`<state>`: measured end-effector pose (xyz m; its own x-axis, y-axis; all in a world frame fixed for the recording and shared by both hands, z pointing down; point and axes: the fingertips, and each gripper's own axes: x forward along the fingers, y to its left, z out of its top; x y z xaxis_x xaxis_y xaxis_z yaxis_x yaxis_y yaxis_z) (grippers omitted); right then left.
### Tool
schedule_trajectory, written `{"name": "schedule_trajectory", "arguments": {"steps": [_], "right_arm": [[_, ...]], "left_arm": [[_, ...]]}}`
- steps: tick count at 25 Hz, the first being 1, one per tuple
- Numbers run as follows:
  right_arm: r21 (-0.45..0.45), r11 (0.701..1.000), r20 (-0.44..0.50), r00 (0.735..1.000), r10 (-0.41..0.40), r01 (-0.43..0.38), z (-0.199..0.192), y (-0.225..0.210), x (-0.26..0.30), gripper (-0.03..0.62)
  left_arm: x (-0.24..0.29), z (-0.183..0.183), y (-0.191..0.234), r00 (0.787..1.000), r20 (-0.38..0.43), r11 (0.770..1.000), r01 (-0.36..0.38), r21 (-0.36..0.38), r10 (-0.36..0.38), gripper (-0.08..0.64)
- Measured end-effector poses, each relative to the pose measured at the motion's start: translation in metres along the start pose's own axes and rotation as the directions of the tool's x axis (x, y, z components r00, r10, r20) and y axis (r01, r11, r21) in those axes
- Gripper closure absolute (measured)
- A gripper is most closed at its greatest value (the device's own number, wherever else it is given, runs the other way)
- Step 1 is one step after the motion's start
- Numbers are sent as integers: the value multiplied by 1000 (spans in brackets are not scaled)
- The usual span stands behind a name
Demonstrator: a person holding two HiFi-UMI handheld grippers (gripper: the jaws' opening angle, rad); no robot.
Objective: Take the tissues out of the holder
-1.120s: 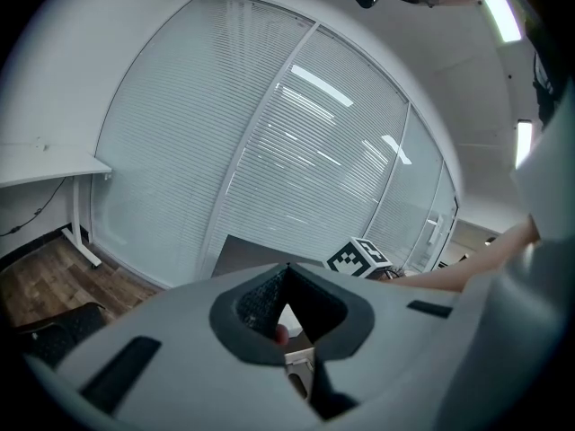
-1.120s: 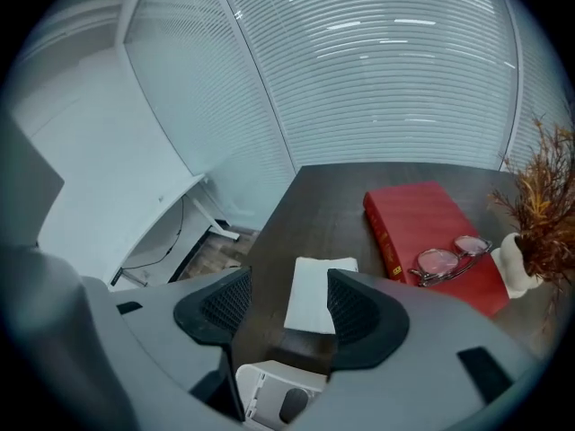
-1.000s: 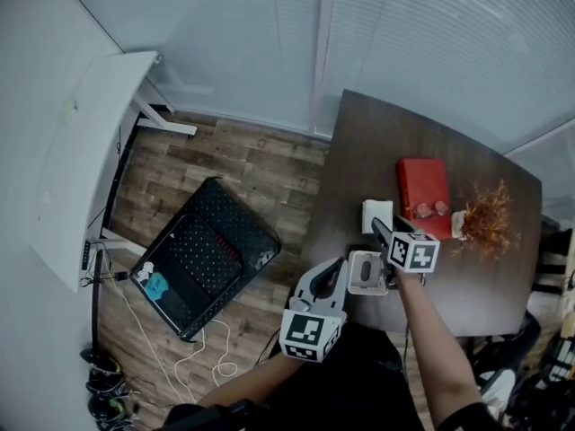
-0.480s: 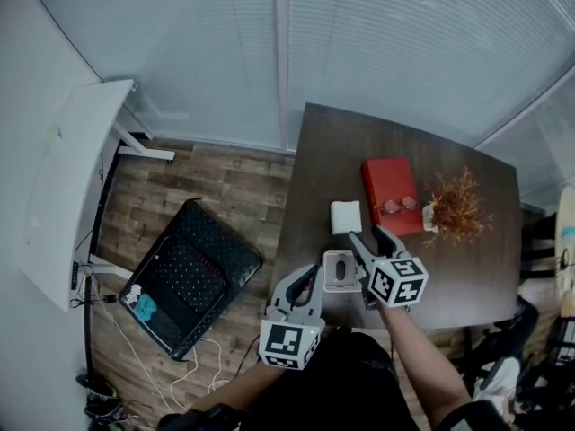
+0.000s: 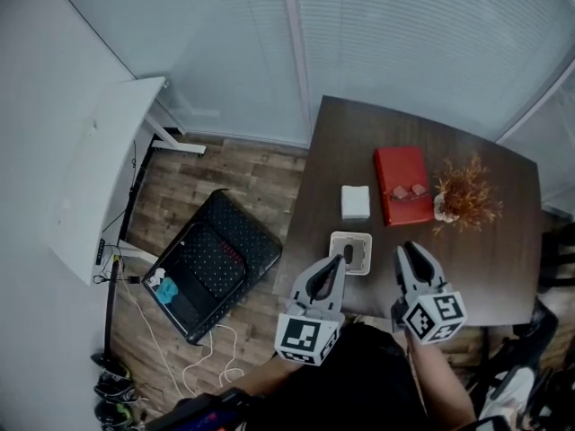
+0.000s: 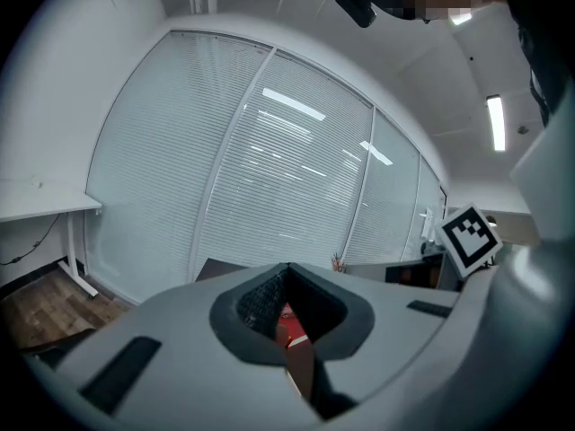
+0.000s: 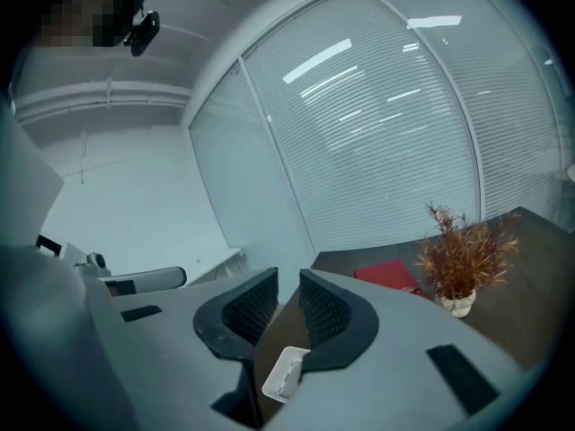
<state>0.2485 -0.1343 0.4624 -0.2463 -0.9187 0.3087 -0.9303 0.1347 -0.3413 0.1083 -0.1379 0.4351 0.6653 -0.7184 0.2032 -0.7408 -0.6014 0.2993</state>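
Now I see my left gripper (image 5: 336,262) clenched on nothing, its tip at the holder (image 5: 358,240) by the table's (image 5: 503,268) near edge. My right gripper (image 5: 411,253) is closing, nothing between its jaws. The tissues (image 5: 355,202) lie farther off, just left of the red book (image 5: 403,185).

desk (image 5: 359,142): dark brown | tissues (image 5: 355,201): white | holder (image 5: 350,251): white | box (image 5: 402,185): red | plant (image 5: 467,191): rusty orange | floor (image 5: 243,178): brown wood planks | case (image 5: 216,268): black

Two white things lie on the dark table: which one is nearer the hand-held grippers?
The rimmed holder, close to the table's near edge; the flat tissue stack lies farther off, beside the red book.
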Motion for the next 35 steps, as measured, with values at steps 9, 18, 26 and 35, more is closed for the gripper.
{"name": "schedule_trajectory", "arguments": {"steps": [9,18,26,35], "right_arm": [[-125,992,141,990,14,4,25,-10,-81,583],[-144,990,239,970,32,3,39,-37,-126,583],[-190,982,217,975,44,-2,40,-55,-148,584],[-211,977,232,971,62,-12,40,-70,-178,584]], "left_arm": [[-6,4,-83,994,65,992,77,98,-84,563],[-3,4,-137,988,101,979,94,181,-114,563],[2,-3,-172,989,111,978,79,191,-102,563],[1,-14,-208,986,135,977,73,201,-101,563]]}}
